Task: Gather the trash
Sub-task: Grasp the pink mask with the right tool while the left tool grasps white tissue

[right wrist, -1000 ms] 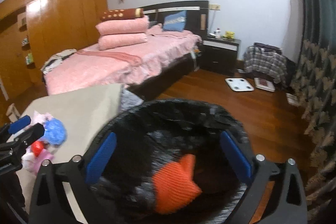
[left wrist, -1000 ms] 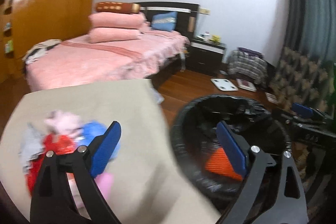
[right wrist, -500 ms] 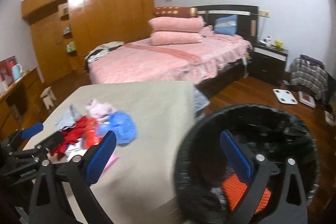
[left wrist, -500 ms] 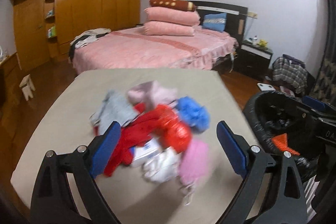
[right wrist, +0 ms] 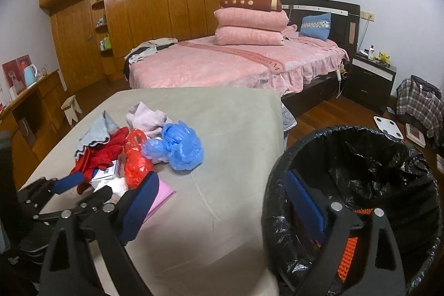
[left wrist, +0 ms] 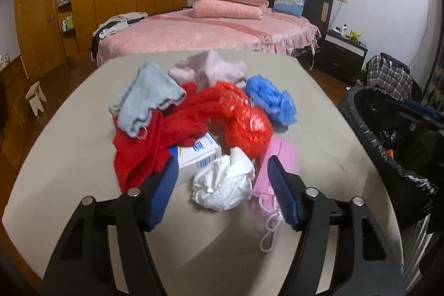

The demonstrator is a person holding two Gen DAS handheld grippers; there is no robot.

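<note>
The likeliest slip from here is grabbing the wrong thing: the trash lies tangled with clothing in 1 heap on the bench point(left wrist: 69, 146), so a careless close of the left tongs point(left wrist: 222, 193) could catch the red garment point(left wrist: 155, 140) or the looped cord of the pink mask point(left wrist: 277, 165) along with the rubbish and drag half the pile toward the edge. The crumpled white paper point(left wrist: 224, 185) is light and springy, and in my judgement a shallow pinch would let it pop free or skate across the cloth. The left tongs stand wide apart and hold nothing, hovering just short of the heap; the white paper sits between the 2 blue pads and slightly ahead of them, with the small white box point(left wrist: 198, 154) just behind the left pad and the pink mask touching or nearly touching the right pad. The red plastic bag point(left wrist: 244, 124) and blue plastic bag point(left wrist: 270, 99) lie farther in. The right tongs point(right wrist: 222, 210) are also apart and empty, straddling the gap between the bench and the bin point(right wrist: 280, 212), whose black liner already holds something orange; the right-hand pad hangs over the bin's rim, where it could snag the loose liner.
</note>
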